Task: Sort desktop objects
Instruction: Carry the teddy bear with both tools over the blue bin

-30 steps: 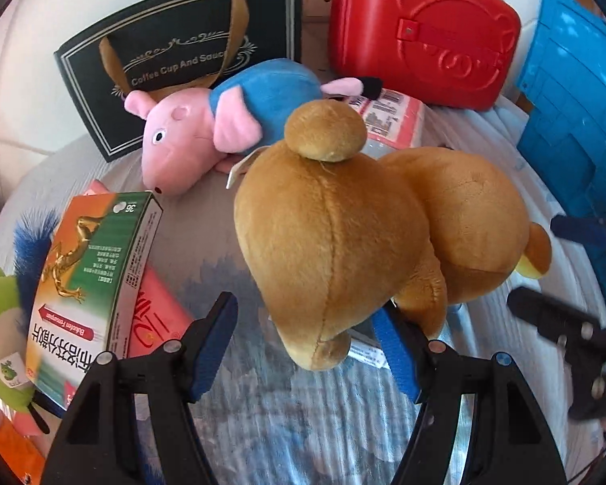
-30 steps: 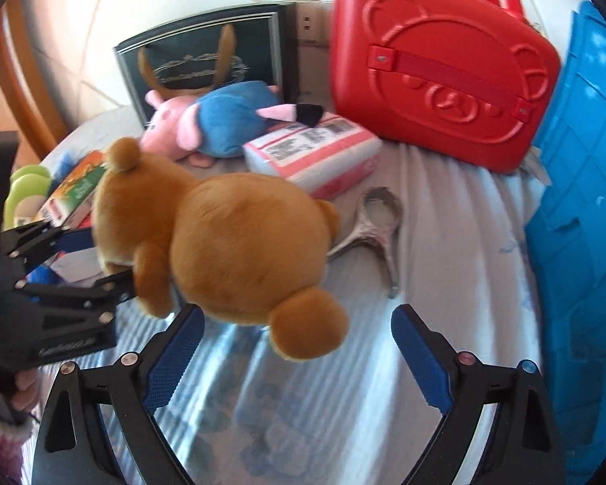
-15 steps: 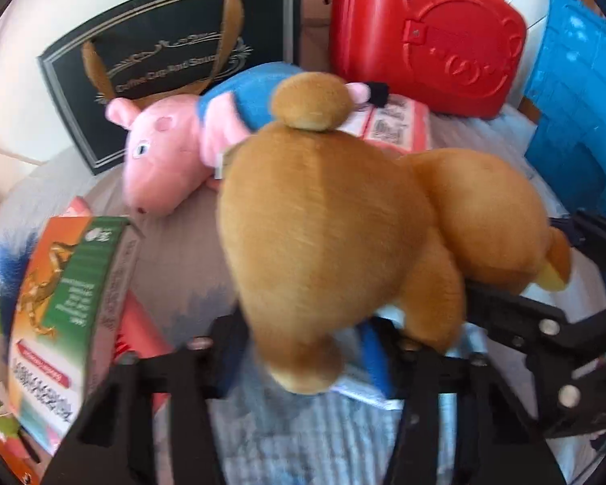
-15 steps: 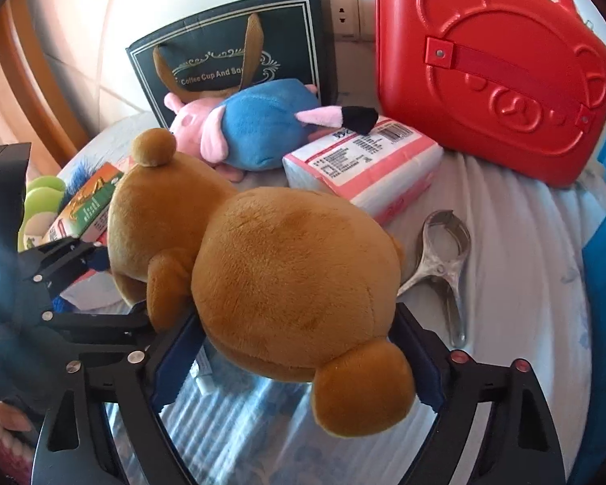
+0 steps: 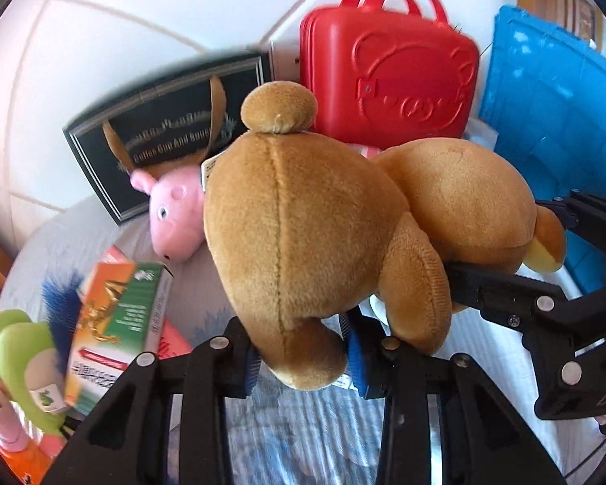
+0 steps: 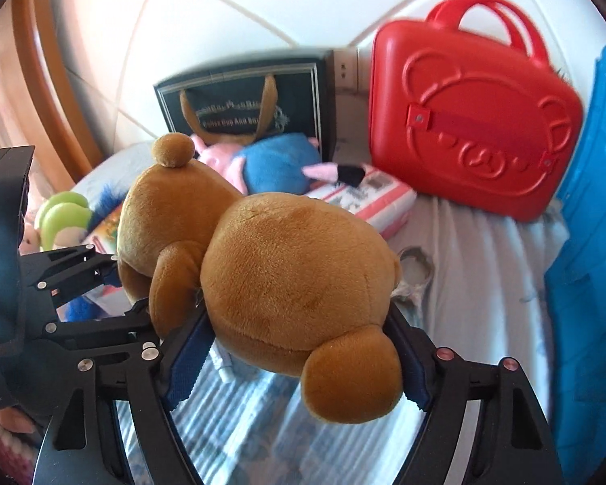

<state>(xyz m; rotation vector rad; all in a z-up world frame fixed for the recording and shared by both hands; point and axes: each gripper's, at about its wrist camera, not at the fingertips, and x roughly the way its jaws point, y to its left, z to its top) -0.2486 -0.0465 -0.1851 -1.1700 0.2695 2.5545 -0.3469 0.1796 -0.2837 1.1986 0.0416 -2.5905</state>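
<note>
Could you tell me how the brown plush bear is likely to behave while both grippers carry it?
The brown plush bear probably squashes easily: the right gripper pads sink into its head. It likely sags between grips, since the left gripper pinches only a leg. Its fuzzy fabric should resist slipping, and it looks light for its bulk.

Three plush toys (image 5: 343, 222), two cartons (image 5: 117, 323), one red case (image 5: 388, 81), one black bag (image 5: 161, 129).

The bear (image 5: 303, 218) hides the pig's (image 5: 173, 210) body; gift-bag (image 5: 169, 137) lettering blurs, upper centre; pliers (image 6: 416, 266) half covered.
</note>
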